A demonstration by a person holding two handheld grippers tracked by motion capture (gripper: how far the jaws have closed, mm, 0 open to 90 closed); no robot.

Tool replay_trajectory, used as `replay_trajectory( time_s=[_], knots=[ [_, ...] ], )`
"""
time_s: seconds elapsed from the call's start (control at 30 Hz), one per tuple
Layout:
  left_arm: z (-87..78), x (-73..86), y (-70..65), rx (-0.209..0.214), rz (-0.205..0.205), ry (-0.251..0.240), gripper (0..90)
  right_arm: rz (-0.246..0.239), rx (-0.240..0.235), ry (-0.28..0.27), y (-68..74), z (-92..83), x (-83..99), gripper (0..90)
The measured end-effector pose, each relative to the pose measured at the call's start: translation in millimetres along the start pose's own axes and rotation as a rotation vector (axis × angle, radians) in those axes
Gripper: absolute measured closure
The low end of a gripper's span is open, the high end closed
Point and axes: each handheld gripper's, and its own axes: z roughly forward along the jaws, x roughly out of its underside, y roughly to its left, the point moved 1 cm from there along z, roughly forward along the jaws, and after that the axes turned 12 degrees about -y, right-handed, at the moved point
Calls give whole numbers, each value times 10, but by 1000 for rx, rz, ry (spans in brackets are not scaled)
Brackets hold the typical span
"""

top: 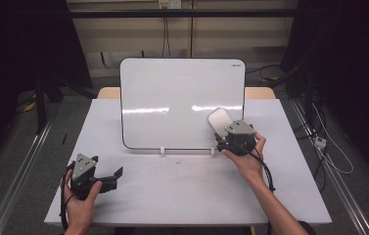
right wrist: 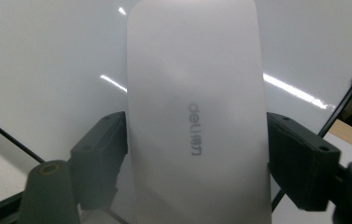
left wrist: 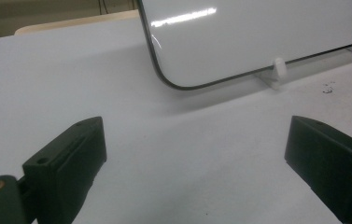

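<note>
1. Dark room w/ a white table (top: 172,191); a whiteboard (top: 182,98) stands upright on small clear feet near the table's back edge.
2. Right gripper (top: 224,131) is up at the board's lower right part, held in the person's right hand (top: 248,159).
3. White eraser (right wrist: 194,116) w/ grey "deli" lettering sits between the right jaws, flat against the board face. Both jaw pads are at its long edges, so it looks clamped, though can't tell how tight.
4. Left gripper (left wrist: 197,154) is low over the table's front left, well apart from the board; jaws wide apart, only bare tabletop between them.
5. Left hand (top: 81,203) wraps the gripper body from behind.
</note>
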Motion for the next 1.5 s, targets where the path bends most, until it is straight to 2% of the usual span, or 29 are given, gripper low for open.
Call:
replay_trajectory(
  time_s=[0.03, 0.13, 0.17, 0.27, 0.43, 0.77, 1.13, 1.5],
  knots=[
    [0, 0, 0, 0, 1, 0, 56, 18, -13, -6, -7, 0, 0, 206],
    [-7, 0, 15, 0, -2, 10, 56, 28, -18, -6, -19, 5, -2, 160],
    [1, 5, 14, -12, -7, -1, 56, 35, -18, -6, -21, 4, -1, 144],
    [2, 4, 15, -12, -8, 0, 56, 66, -32, -10, -38, 0, 5, 104],
    [13, -11, 0, -7, 0, -2, 57, 100, -70, -25, -53, -44, -9, 90],
    [26, -32, -7, -4, 0, -14, 56, 143, -98, -30, -99, -160, -14, 65],
    [31, -39, -7, -13, -8, -18, 57, 206, -87, -38, -223, -338, 75, 76],
    [34, -39, -11, -15, -7, -22, 57, 230, -43, -49, -269, -529, 233, 78]
  ],
)
